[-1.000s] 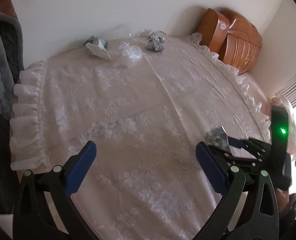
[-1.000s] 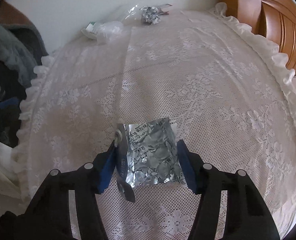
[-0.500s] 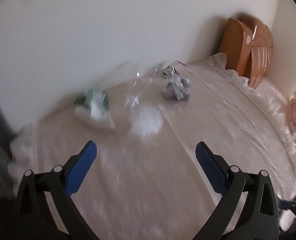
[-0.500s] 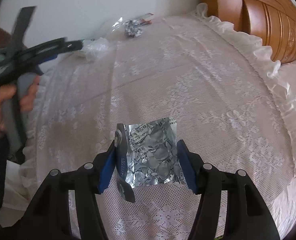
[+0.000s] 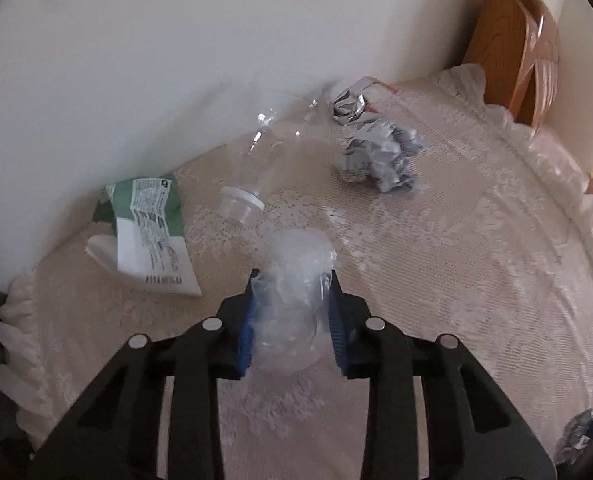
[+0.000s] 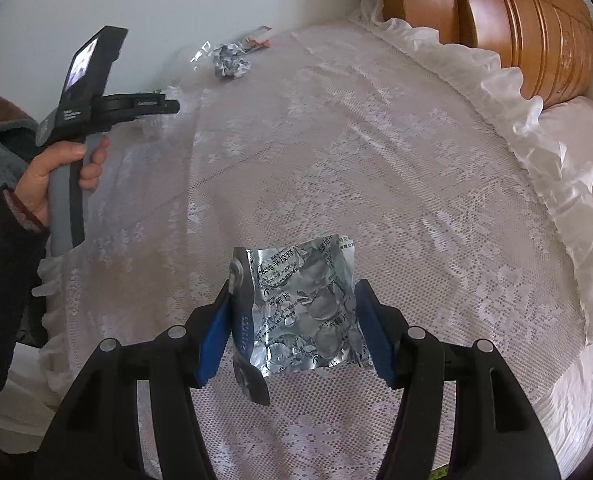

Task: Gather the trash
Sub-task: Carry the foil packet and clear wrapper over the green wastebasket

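Observation:
My left gripper [image 5: 292,304] is shut on a crumpled clear plastic bag [image 5: 292,280] on the lace bedspread [image 5: 456,280] near the far wall. Around it lie a green and white wrapper [image 5: 152,228], a clear plastic bottle [image 5: 256,168] with a white cap, a crumpled grey paper ball [image 5: 380,156] and a silver foil wrapper [image 5: 350,102]. My right gripper [image 6: 296,320] is shut on a silver foil pill blister [image 6: 308,312] and holds it above the bed. The left gripper [image 6: 136,106] in the person's hand shows at the left of the right wrist view.
A wooden headboard [image 6: 516,28] stands at the right, with a ruffled white pillow edge [image 6: 536,120] below it. The white wall [image 5: 176,60] runs right behind the trash. Dark clothing [image 6: 0,148] lies off the bed's left edge.
My left gripper moved forward across the bed to the trash by the wall and shut on the clear plastic bag. My right gripper kept hold of the pill blister.

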The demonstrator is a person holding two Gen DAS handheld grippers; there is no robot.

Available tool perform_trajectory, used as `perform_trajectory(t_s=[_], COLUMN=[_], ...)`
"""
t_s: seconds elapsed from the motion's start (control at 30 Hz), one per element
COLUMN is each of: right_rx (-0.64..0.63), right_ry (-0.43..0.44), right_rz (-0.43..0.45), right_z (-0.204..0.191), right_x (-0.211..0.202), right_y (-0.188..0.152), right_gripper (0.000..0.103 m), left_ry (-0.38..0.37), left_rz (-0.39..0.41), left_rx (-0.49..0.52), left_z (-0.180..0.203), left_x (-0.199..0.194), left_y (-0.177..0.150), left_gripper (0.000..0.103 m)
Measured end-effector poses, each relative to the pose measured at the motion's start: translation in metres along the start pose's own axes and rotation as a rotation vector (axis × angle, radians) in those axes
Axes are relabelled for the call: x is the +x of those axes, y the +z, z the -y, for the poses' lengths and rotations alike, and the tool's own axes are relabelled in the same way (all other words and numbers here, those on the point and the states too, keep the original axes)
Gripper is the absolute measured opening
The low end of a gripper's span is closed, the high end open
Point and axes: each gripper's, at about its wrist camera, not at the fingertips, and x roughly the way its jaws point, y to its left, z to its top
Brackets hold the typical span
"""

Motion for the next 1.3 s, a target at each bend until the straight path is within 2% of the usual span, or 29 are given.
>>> perform_trajectory(t_s=[0.1, 0.23, 0.43, 0.57, 0.7, 0.83, 0.93, 1.2, 1.3], right_rx=[0.006, 0.017, 0.062, 0.119, 0.224, 0.362, 0.469, 0.782, 0.866], right_ry=[-0.001, 0.004, -0.001, -0.02, -0.073, -0.161, -0.237, -0.42, -0.461], right_rz=[0.019, 0.052, 0.111, 0.141, 0.162, 0.178, 0.19, 0.256, 0.272], right_z=[0.001, 0.002, 0.013, 0.027, 0.06, 0.101, 0.129, 0.187, 0.203], right_x=[-0.006, -0.019, -0.048, -0.068, -0.092, -0.12, -0.14, -0.198, -0.213], right_y=[-0.002, -0.009, -0.032, -0.056, -0.098, -0.152, -0.193, -0.305, -0.338], right_gripper=[0.06, 0.06, 0.06, 0.06, 0.06, 0.06, 0.06, 0.061, 0.061], left_ry=[0.005, -0.021, -0.077, -0.151, -0.258, -0.415, -0.526, -0.704, -0.739], left_rz=[0.045, 0.109, 0.147, 0.14, 0.117, 0.073, 0.043, -0.041, -0.043], left_rx=[0.015, 0.035, 0.071, 0.116, 0.199, 0.329, 0.466, 0.78, 0.885], left_z=[0.007, 0.029, 0.063, 0.097, 0.145, 0.206, 0.258, 0.373, 0.405], left_x=[-0.026, -0.08, -0.143, -0.17, -0.185, -0.2, -0.209, -0.233, -0.245], left_y=[-0.005, -0.016, -0.049, -0.078, -0.111, -0.149, -0.179, -0.246, -0.268], left_gripper=[0.03, 0.03, 0.03, 0.03, 0.03, 0.03, 0.03, 0.03, 0.03])
